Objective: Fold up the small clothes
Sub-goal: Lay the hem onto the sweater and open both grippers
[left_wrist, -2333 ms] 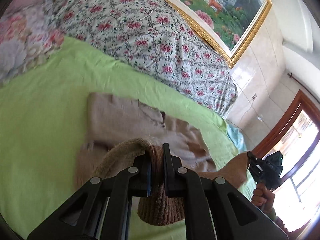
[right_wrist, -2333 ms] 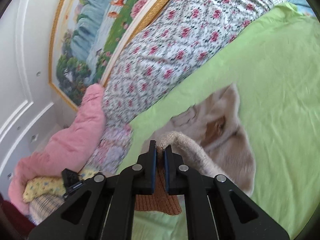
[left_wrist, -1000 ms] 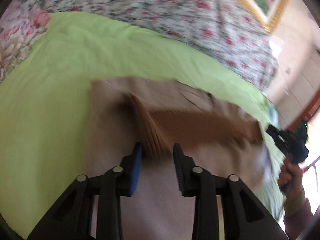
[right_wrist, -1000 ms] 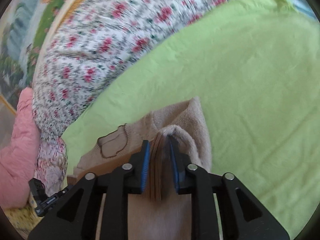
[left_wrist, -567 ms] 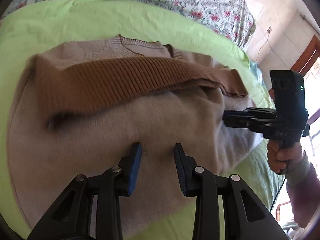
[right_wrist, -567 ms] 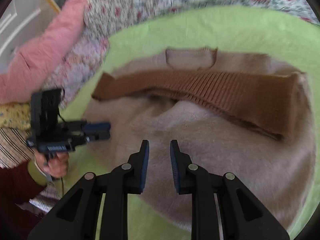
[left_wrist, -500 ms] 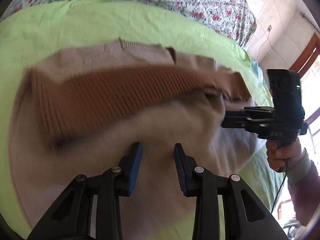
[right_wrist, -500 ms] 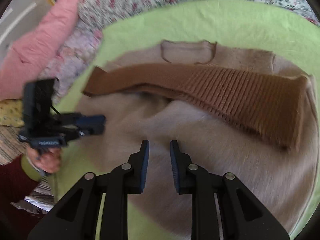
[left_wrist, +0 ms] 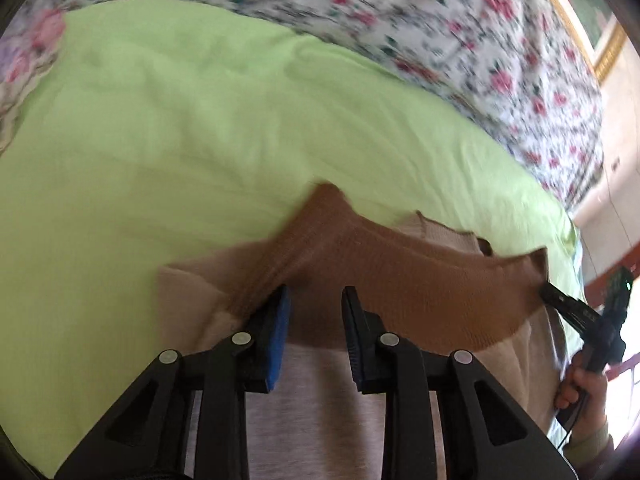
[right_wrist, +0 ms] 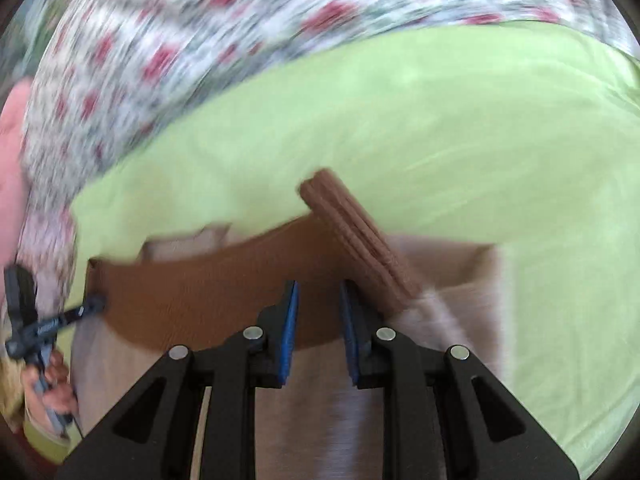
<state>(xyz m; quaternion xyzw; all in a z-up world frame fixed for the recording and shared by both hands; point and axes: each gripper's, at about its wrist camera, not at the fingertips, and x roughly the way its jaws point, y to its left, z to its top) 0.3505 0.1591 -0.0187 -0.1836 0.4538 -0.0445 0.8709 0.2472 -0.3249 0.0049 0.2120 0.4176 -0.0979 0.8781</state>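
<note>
Sweater, beige with a brown ribbed hem turned up across it, lies flat on the green bedsheet near its front edge, spread for folding. Left gripper, jaws just narrowed but gapped, holds nothing over the hem's left corner; right gripper, likewise gapped and empty, hangs over the right corner, probably both lining up a pinch.

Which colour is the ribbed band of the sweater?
The ribbed band is a darker brown than the beige sweater; the left wrist view shows it best.
</note>
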